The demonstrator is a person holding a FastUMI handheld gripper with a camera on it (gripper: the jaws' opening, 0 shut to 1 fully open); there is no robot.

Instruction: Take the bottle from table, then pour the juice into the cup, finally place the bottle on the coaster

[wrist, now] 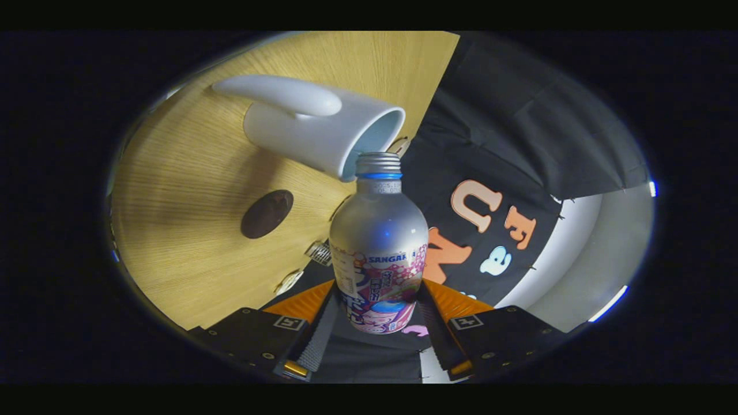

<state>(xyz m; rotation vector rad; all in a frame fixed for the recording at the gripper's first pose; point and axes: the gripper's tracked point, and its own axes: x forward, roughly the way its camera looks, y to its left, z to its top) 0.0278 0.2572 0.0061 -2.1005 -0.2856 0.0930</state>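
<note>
The bottle (pixel 379 242) sits between the fingers of the gripper (pixel 377 323), both of which press on its lower body, so the tool is clamped on it. It is a silver metal bottle with a blue ring under a threaded neck, and its mouth meets the rim of the cup (pixel 314 129) at 12 o'clock from the fingers. The cup is white with a handle and a pale blue inside; its opening faces the bottle's mouth. Whether liquid runs cannot be told.

The whole scene is rolled sideways. The table (pixel 190 219), light wood with fine grain, fills the side from 9 to 12 o'clock. A dark round coaster (pixel 267 214) lies on it at about 10 o'clock from the bottle, apart from the cup. The booth's black cloth wall (pixel 519 127) hangs from 12 to 3 o'clock, with a pale grey surface (pixel 599 253) past it at 3 o'clock.

The bottle's label carries pink and purple artwork.
</note>
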